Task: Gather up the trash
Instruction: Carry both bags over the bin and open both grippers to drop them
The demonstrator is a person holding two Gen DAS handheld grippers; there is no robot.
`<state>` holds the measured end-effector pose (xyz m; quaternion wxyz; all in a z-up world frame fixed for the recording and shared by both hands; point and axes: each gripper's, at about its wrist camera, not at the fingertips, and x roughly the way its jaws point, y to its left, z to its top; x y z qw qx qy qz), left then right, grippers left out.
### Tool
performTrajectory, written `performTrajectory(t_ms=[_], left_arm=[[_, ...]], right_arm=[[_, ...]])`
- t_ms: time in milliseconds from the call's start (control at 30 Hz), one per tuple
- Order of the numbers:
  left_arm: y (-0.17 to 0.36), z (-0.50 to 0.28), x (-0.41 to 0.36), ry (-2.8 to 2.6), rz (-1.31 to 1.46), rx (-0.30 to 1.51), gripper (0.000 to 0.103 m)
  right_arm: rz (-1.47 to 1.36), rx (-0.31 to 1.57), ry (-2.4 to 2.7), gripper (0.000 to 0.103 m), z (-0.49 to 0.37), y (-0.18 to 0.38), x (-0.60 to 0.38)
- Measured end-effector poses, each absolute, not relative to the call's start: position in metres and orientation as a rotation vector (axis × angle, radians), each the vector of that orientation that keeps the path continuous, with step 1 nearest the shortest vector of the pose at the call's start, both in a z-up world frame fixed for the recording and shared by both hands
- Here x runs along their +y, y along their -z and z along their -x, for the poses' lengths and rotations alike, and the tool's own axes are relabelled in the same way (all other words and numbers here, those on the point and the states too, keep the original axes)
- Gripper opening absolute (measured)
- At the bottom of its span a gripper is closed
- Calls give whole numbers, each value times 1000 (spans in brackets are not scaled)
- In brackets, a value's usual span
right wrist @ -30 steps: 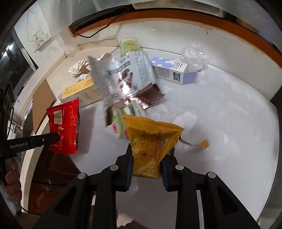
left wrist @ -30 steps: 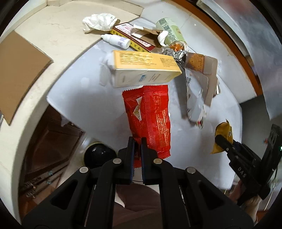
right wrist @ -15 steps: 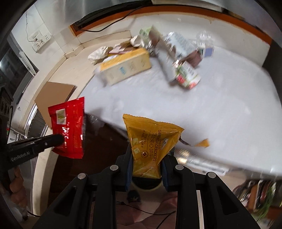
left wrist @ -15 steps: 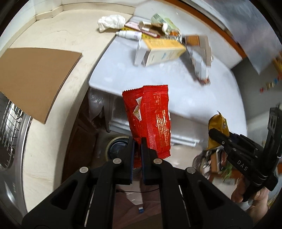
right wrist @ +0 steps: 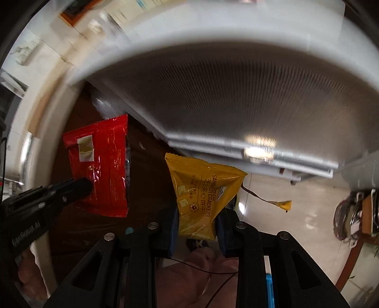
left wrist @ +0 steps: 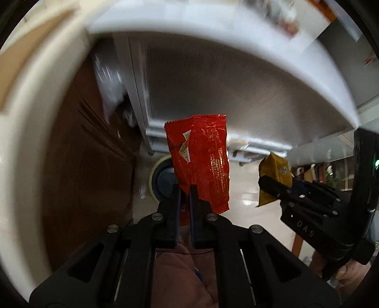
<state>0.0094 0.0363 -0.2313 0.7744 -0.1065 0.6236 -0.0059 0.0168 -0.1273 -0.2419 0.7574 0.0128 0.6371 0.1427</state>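
Countertop litter motion-blurred, round bin half hidden behind red wrapper

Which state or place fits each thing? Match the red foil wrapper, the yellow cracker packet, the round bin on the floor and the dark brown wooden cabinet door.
Column 1:
1. red foil wrapper
2. yellow cracker packet
3. round bin
4. dark brown wooden cabinet door

Column 2:
A. standing on the floor, partly hidden behind the red wrapper
B. pinched in the left gripper
C. under the pale counter edge, left of the bin
D. clamped in the right gripper

Pairs: 1-B, 2-D, 3-A, 4-C
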Motion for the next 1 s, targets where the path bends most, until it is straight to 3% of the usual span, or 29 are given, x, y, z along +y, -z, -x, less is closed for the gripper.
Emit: performTrajectory(t_ms=[333, 600, 733, 800, 833, 867, 1000], left_arm=[[457, 0, 27, -94, 281, 1553, 4], [566, -14, 29, -110, 235, 1595, 6], [592, -17, 35, -112, 211, 1618, 15], [598, -22, 38, -112, 204, 1625, 32], [598, -21, 40, -113, 204, 1627, 49], [597, -21, 42, -122, 198, 1627, 58], [593, -22, 49, -150, 195, 1636, 64]], right_arm=[[22, 1555, -321, 27, -25, 457, -133], [59, 1606, -339, 39, -36, 584, -111], [37, 1616, -338, 55, -34, 614, -106], [30, 1610, -346, 59, -33, 620, -106], [31, 1606, -349, 61, -33, 621, -105], [29, 1604, -350, 63, -34, 621, -104], [14, 1601, -326, 63, -42, 616, -115]])
